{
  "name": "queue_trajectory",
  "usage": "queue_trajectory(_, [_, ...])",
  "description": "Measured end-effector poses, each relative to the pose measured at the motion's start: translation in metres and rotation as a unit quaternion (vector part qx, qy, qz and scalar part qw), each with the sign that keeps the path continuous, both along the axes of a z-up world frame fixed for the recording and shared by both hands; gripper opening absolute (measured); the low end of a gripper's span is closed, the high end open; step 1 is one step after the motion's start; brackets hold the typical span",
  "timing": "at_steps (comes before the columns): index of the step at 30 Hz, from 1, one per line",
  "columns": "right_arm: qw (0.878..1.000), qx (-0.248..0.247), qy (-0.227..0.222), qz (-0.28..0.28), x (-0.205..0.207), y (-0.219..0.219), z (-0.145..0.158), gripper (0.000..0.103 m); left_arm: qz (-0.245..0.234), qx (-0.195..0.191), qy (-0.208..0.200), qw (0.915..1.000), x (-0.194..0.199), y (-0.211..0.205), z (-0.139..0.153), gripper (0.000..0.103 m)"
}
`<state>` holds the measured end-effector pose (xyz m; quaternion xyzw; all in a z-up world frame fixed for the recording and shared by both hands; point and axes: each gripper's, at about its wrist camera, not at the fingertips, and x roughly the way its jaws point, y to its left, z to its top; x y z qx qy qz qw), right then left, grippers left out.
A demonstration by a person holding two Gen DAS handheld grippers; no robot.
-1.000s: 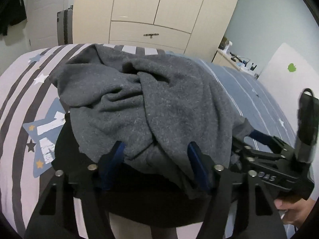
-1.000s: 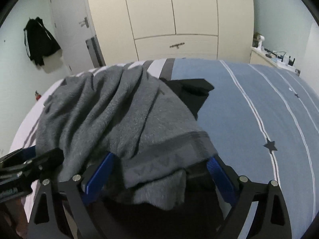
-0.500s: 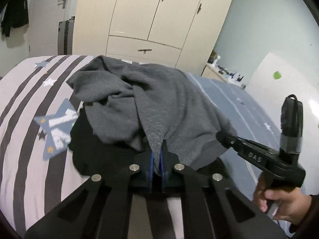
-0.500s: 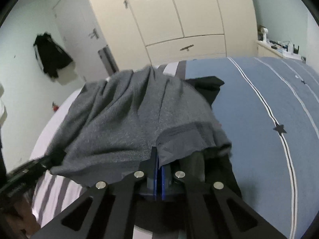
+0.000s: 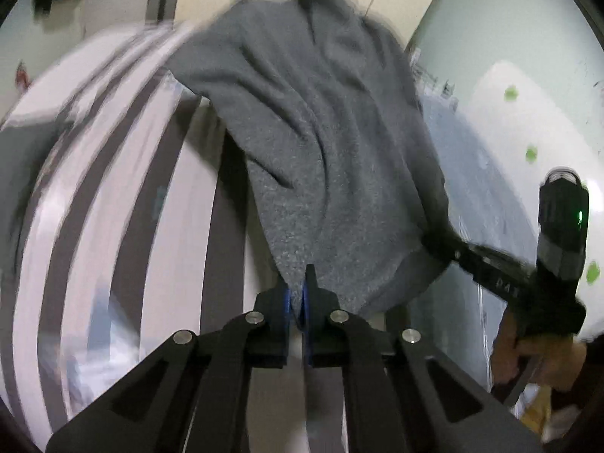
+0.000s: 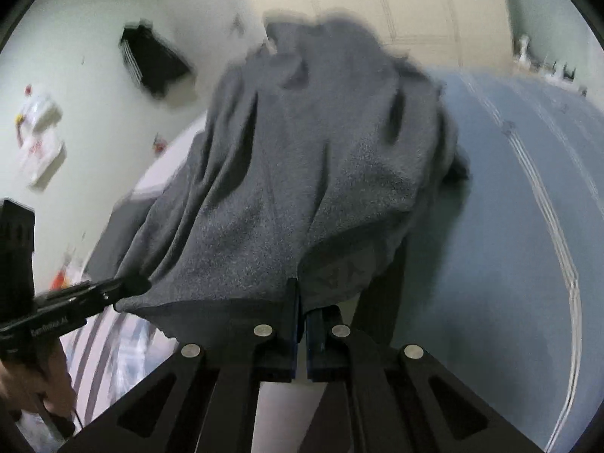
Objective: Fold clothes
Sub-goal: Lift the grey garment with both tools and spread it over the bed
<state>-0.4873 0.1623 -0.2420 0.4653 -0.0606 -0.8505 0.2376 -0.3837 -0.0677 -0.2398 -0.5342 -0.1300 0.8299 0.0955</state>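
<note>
The left claw (image 5: 298, 294) is clenched on the near edge of a grey sweater (image 5: 332, 143), its blue pads pinched tight with the fabric caught between them. The right claw (image 6: 302, 309) is clenched on the same edge further along, close to the darker ribbed hem band (image 6: 339, 275). Each claw also shows in the other's view: the right claw reaches in from the right side of the left wrist view, its tip buried in the cloth (image 5: 434, 241), with a hand (image 5: 528, 355) wrapped around its handle; the left claw comes in from the left of the right wrist view, gripping a corner of the sweater (image 6: 132, 287).

The sweater hangs stretched between the two claws and is lifted off the bed (image 5: 113, 207), rising in long creases towards the far end, where it blurs against the cream wardrobe (image 6: 415, 3). Beneath it, the bedcover is white with dark stripes on one half and plain blue with thin white lines (image 6: 528, 196) on the other. A dark garment (image 6: 154, 60) hangs on the pale wall to the left. Much of both views is smeared by motion blur.
</note>
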Motion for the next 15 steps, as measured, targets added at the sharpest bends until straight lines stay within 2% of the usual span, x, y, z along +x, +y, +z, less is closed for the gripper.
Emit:
queue_trajectory(4, [0.992, 0.001, -0.123, 0.018, 0.094, -0.002, -0.038, 0.002, 0.010, -0.019, -0.110, 0.9937, 0.096, 0.001, -0.031, 0.004])
queue_trajectory(5, [0.988, 0.016, -0.146, 0.039, 0.123, -0.008, -0.048, 0.003, 0.022, -0.017, -0.121, 0.9922, 0.109, -0.002, -0.035, 0.004])
queue_trajectory(7, [0.985, 0.031, -0.157, 0.058, 0.150, -0.015, -0.052, 0.004, 0.044, -0.024, -0.121, 0.9914, 0.118, -0.009, -0.036, 0.005])
queue_trajectory(10, [0.984, 0.055, -0.153, 0.072, 0.167, -0.020, -0.051, 0.011, 0.072, -0.027, -0.112, 0.9907, 0.109, -0.018, -0.032, 0.018])
queue_trajectory(11, [0.986, 0.059, -0.143, 0.059, 0.163, -0.016, -0.045, 0.019, 0.084, -0.028, -0.109, 0.9901, 0.104, -0.023, -0.030, 0.021])
queue_trajectory(13, [0.989, 0.069, -0.124, 0.040, 0.142, -0.007, -0.039, 0.031, 0.103, -0.029, -0.088, 0.9904, 0.095, -0.033, -0.020, 0.034])
queue_trajectory(15, [0.993, 0.079, -0.091, 0.008, 0.126, 0.007, -0.027, 0.038, 0.119, -0.035, -0.064, 0.9902, 0.091, -0.042, -0.011, 0.042])
